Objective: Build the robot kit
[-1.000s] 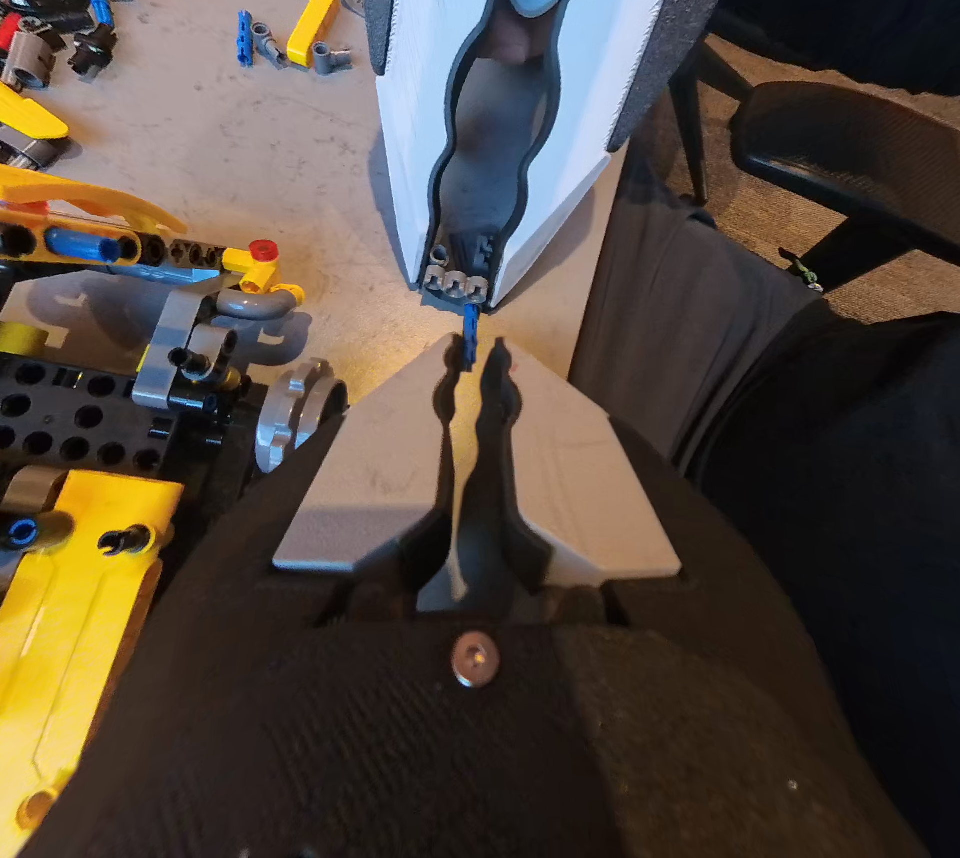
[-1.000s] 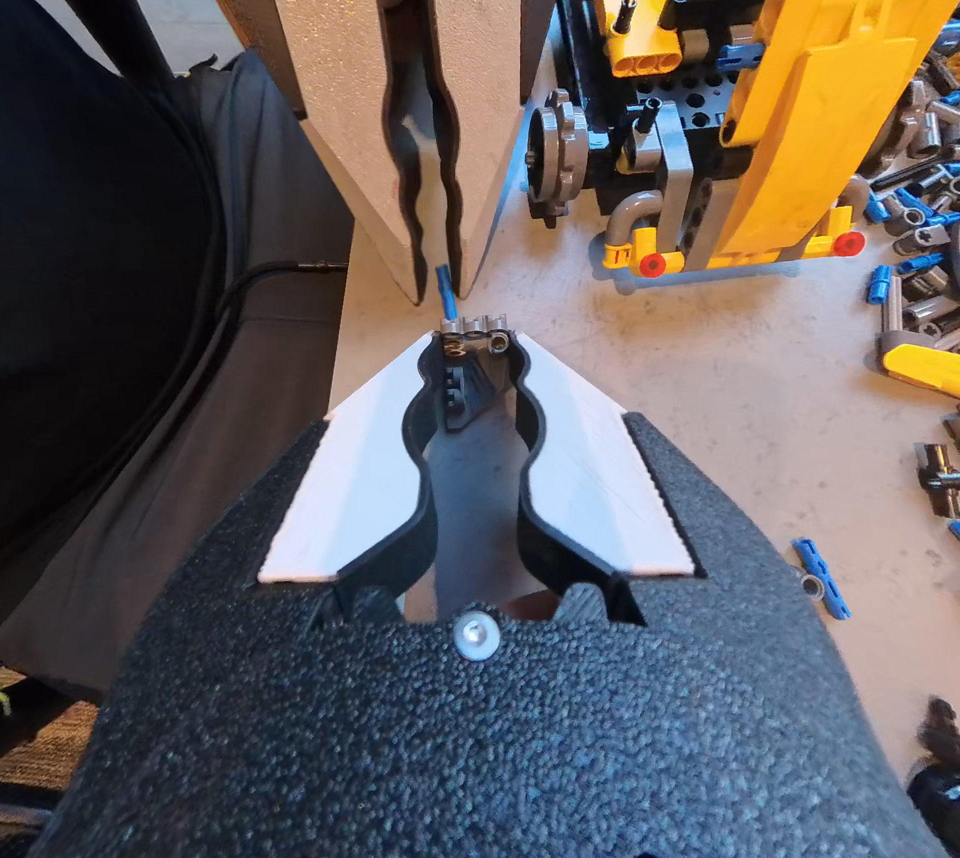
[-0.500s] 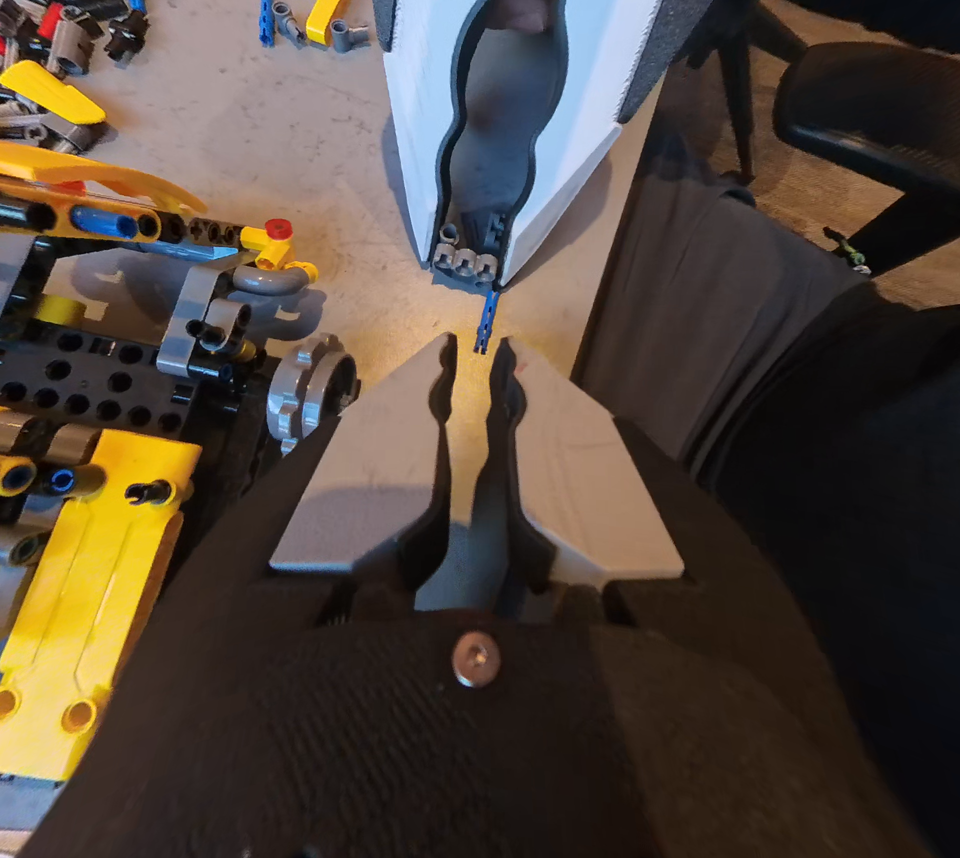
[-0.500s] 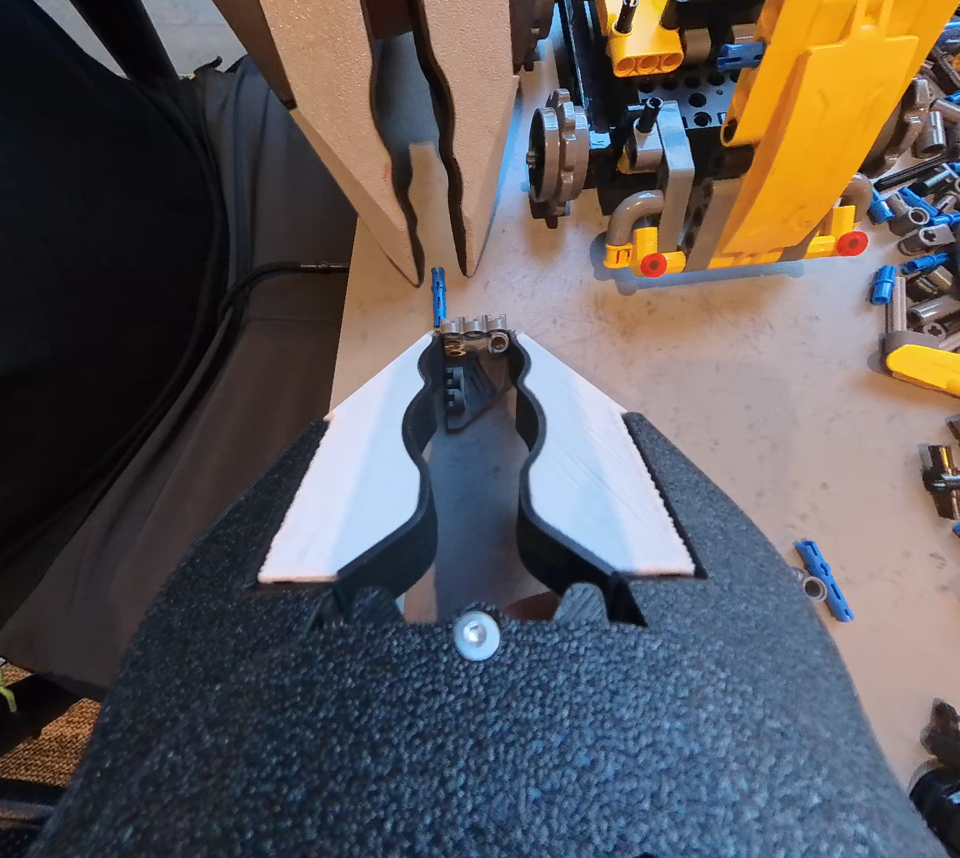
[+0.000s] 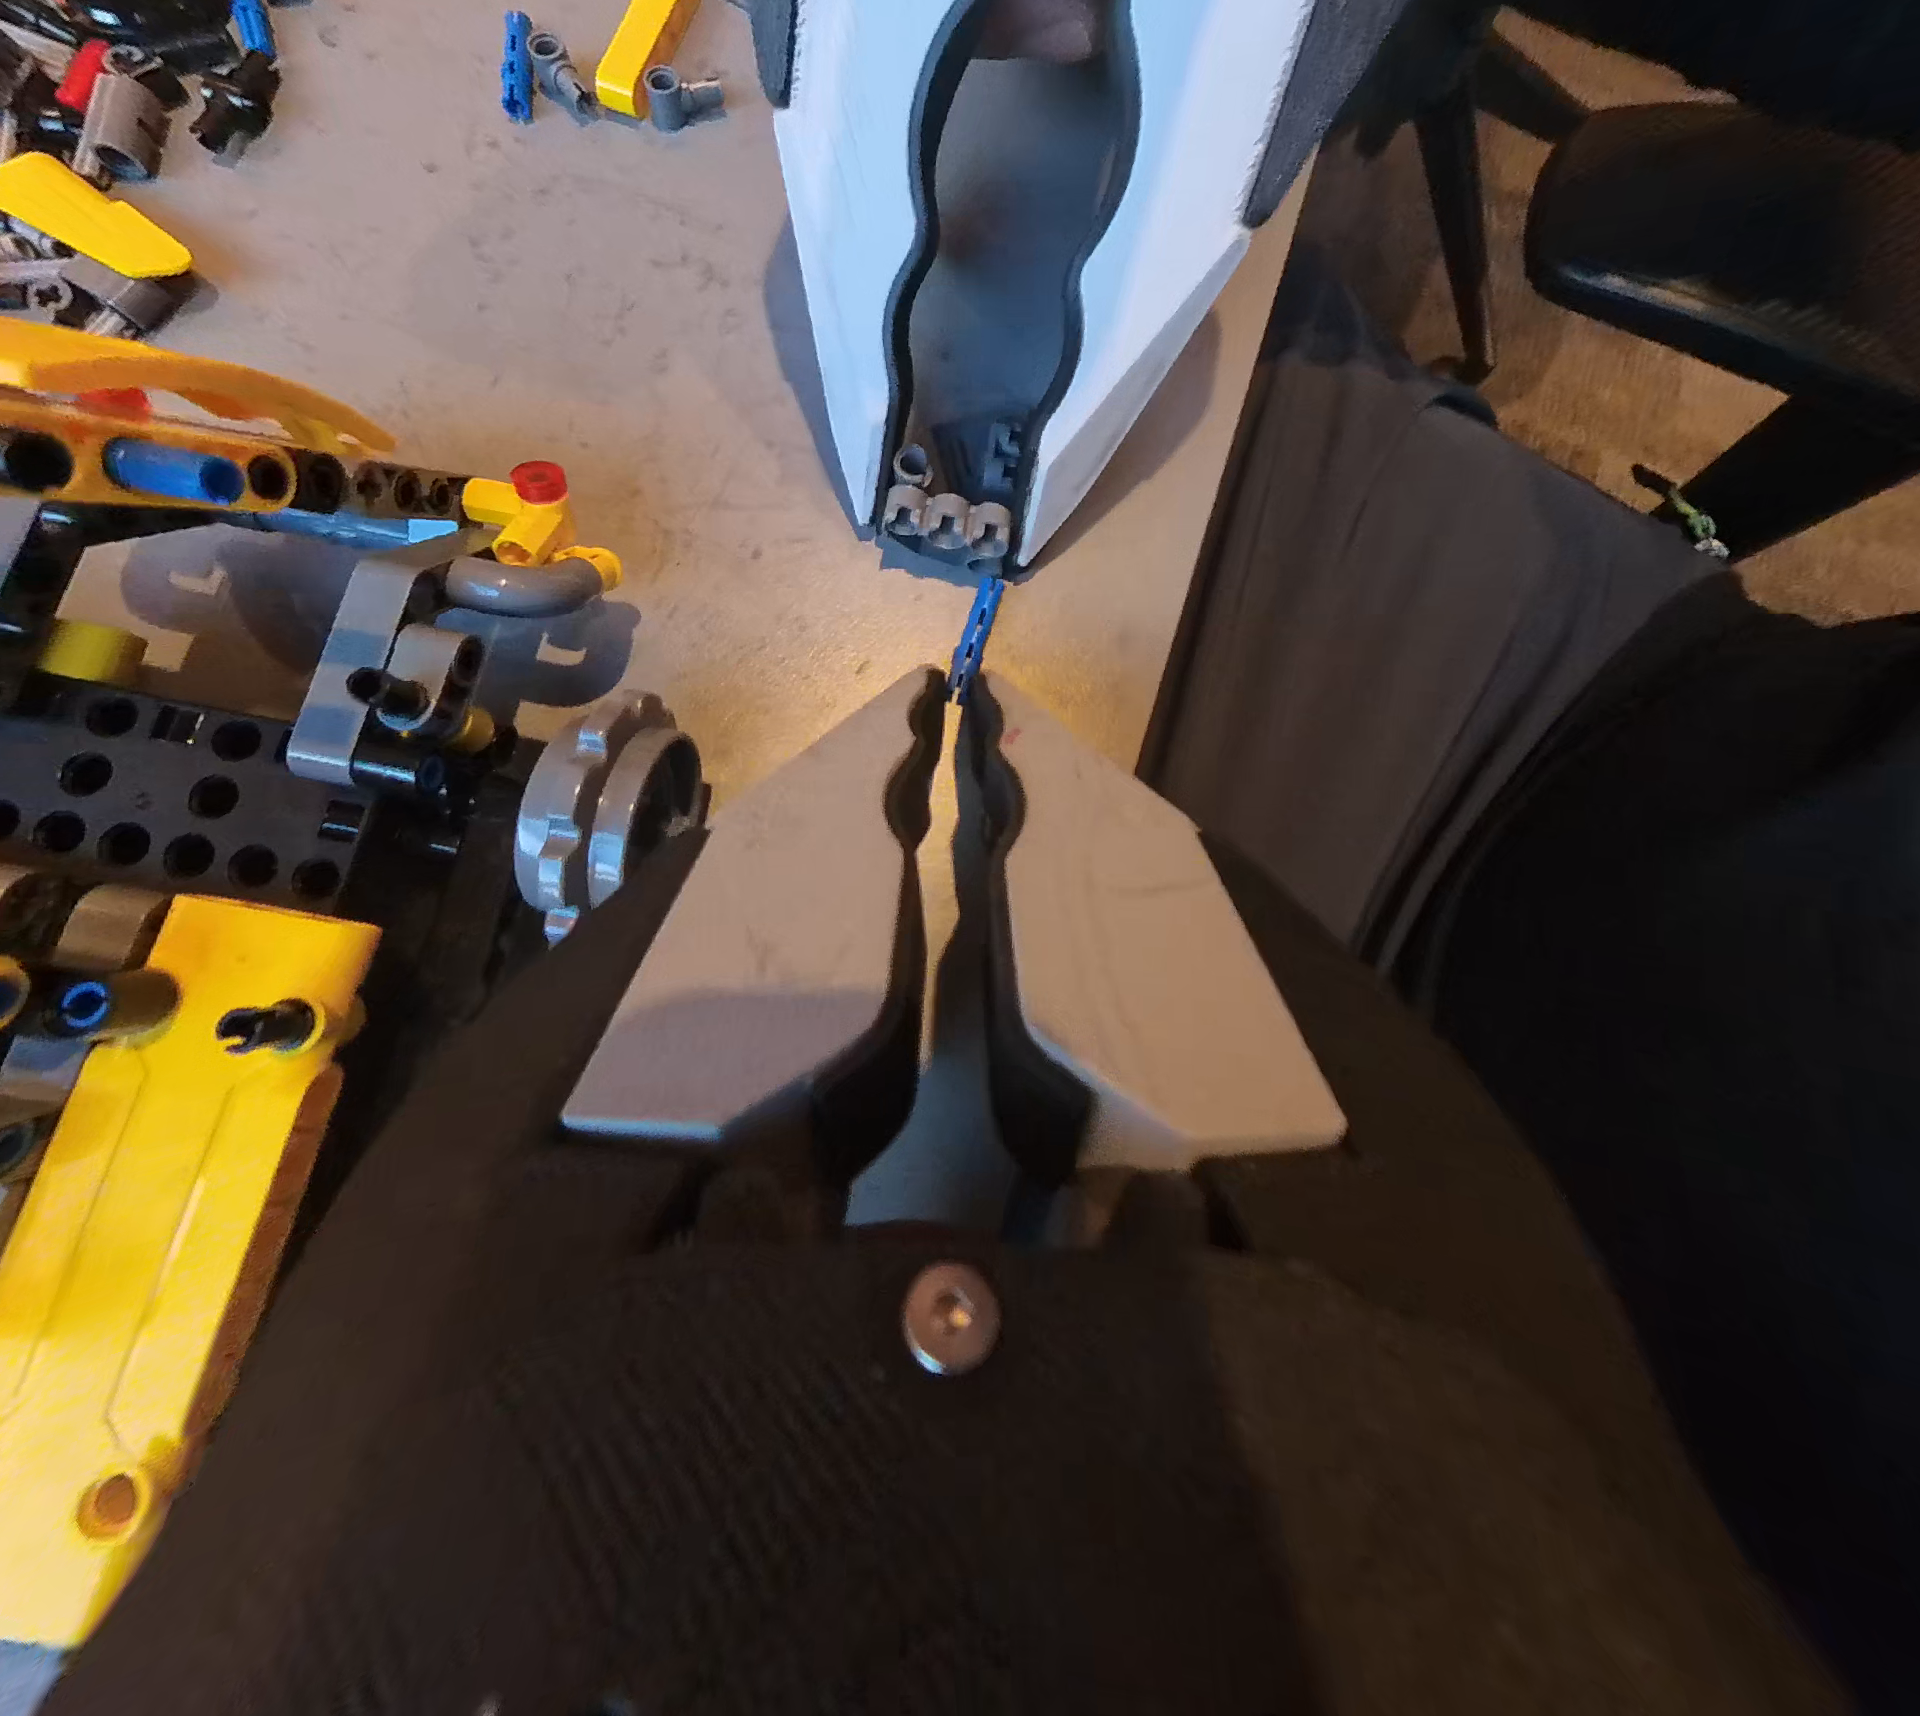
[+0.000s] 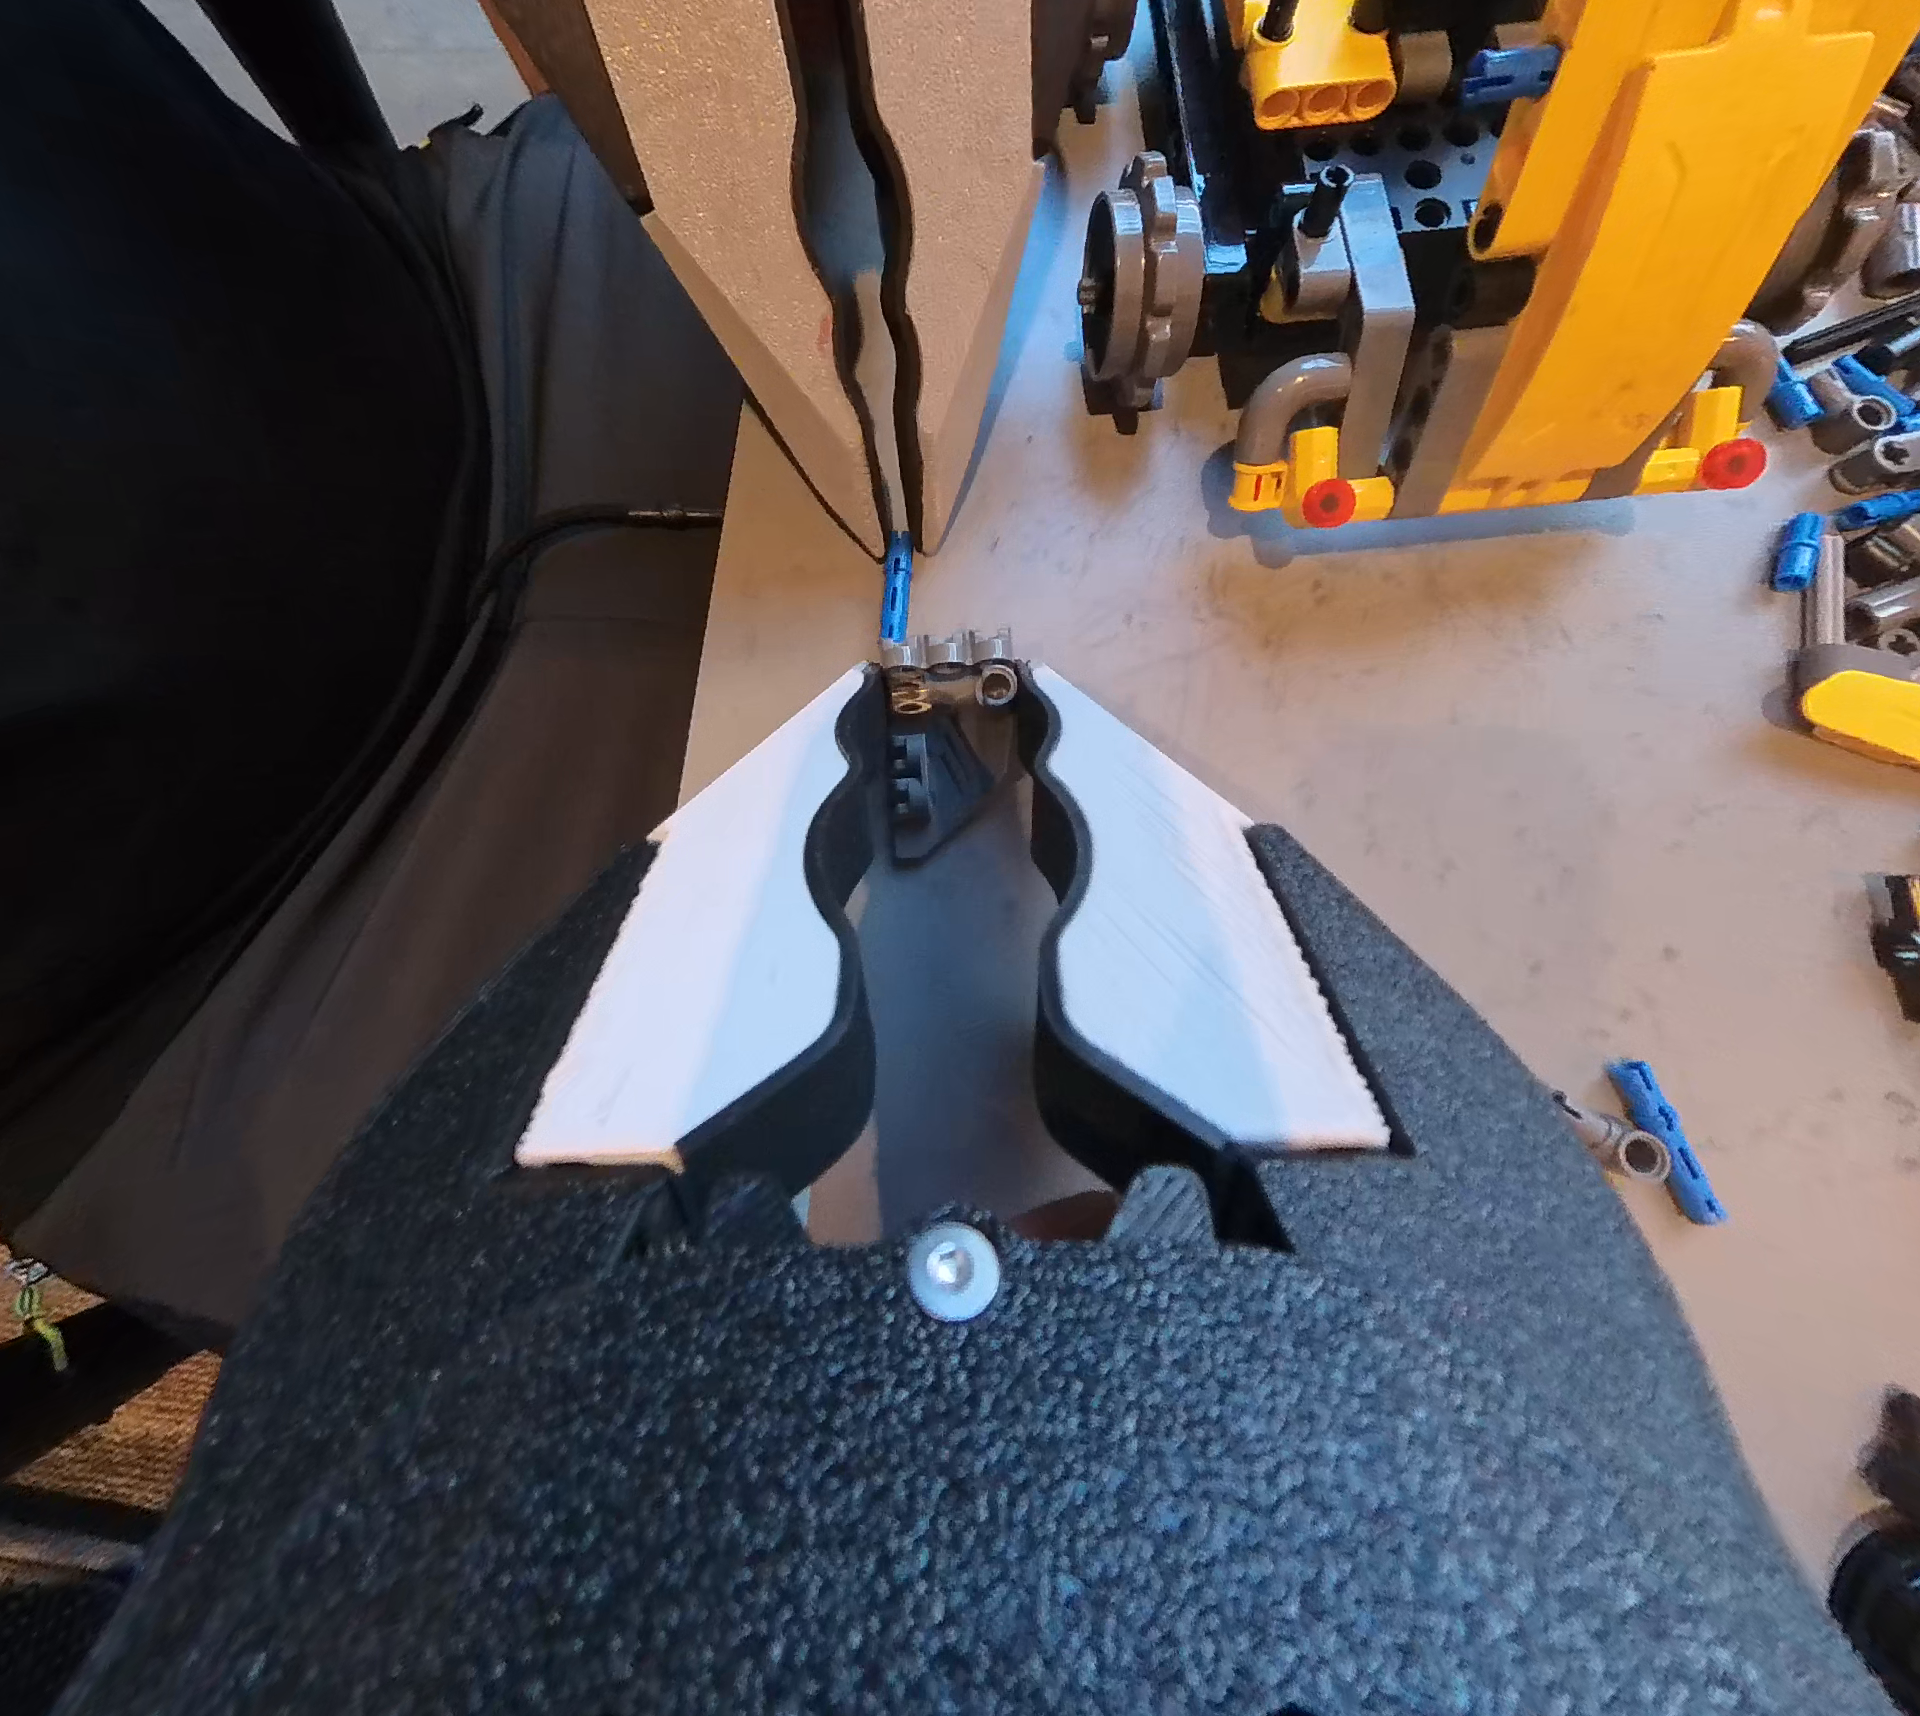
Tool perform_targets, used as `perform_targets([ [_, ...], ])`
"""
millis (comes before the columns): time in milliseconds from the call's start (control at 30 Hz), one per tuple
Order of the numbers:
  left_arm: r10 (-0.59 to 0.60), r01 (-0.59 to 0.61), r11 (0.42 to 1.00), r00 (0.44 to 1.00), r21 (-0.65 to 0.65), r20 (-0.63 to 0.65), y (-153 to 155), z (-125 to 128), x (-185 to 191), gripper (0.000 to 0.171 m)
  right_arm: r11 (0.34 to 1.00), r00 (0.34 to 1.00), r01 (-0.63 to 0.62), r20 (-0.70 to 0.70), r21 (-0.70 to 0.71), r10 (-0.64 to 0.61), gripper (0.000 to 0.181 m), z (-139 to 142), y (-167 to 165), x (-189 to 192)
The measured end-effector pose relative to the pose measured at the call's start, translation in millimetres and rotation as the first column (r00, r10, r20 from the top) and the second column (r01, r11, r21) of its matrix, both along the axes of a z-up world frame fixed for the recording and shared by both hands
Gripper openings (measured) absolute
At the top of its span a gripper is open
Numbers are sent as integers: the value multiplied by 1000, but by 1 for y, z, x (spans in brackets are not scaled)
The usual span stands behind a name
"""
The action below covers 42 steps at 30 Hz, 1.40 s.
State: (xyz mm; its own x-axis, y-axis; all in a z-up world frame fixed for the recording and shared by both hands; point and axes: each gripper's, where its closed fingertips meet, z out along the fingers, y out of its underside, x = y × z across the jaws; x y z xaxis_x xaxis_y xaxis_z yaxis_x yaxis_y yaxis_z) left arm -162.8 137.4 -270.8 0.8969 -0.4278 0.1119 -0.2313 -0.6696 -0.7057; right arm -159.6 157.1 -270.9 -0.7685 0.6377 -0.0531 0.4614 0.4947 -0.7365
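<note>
Left wrist view shows the left tool (image 5: pixel 961 698) at the near edge of the desk (image 5: pixel 582 378), its two grey fingers drawn almost together and clenched on the near end of a small blue pin (image 5: pixel 977 638); the pin runs straight ahead, away from this tool, its long axis in line with the fingers; its far end meets the grey three-hole connector (image 5: pixel 948 515), at the hole on that view's right; whether it is seated in the hole or only touching cannot be told.

The right tool (image 5: pixel 951 539) comes in from the opposite side, tip to tip with the left one; its white fingers grasp the connector between them, with a black piece (image 5: pixel 977 456) of the same small part lying farther back in the gap.

Right wrist view gives the same line from the other end: the right tool (image 6: pixel 948 664) pinches the connector (image 6: pixel 951 656) across its width, the blue pin (image 6: pixel 894 591) stands out from its left end toward the left tool (image 6: pixel 899 539), whose fingers close on it; so both tools are equally near, and the pin's axis joins them.

Beside them on the desk stands a yellow and black brick-built vehicle (image 5: pixel 156 835) with a grey toothed wheel (image 5: pixel 608 809) just beside the left tool; loose blue, grey and yellow pieces (image 5: pixel 613 61) lie well apart, farther back.
</note>
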Motion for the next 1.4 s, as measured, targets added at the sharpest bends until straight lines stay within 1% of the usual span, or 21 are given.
perform_targets([
  [133,36,-36,999,997,-2,65,2,1,4,3,1000,1000,0,11,-11,0,25,0,0,0],
  [533,69,-70,998,997,11,46,3,0,2,3,1000,1000,16,8,-12,-16,25,1,3,0],
  [600,78,-79,997,996,10,52,4,0,2,3,1000,1000,26,0,-16,-26,28,2,5,-1],
  [667,82,-83,996,995,14,54,5,0,1,3,1000,1000,27,-7,-15,-27,28,3,5,-1],
  [1000,71,-68,996,997,64,-37,5,0,2,3,1000,1000,19,3,-4,-19,26,0,4,0],
  [1167,45,-41,996,997,84,-56,4,0,3,3,999,999,42,8,-10,-42,28,0,7,-1],
  [1400,38,-31,994,998,106,-58,3,0,4,3,996,995,93,-33,7,-93,31,2,12,-6],
])
